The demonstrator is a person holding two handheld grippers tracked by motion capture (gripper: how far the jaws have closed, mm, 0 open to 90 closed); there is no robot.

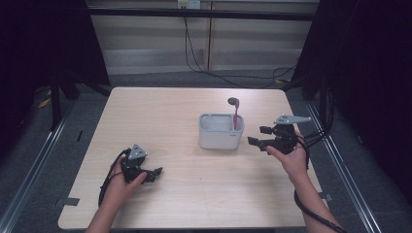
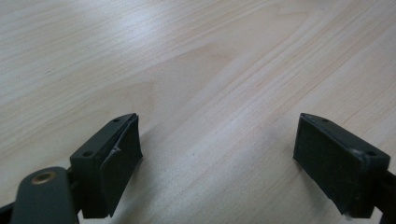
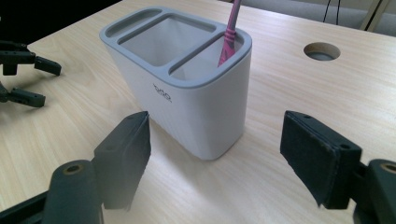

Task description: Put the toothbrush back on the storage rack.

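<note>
Right gripper view puts your right gripper (image 3: 215, 158) with jaws spread wide and empty, just short of the white holder (image 3: 187, 93). Its end compartment holds a pink spoon (image 3: 229, 37), leaning upright; the others look empty. Your right hand (image 1: 291, 160) hovers beside it. Your left gripper (image 2: 217, 163) rests open on the surface (image 2: 187, 56), well apart.
</note>
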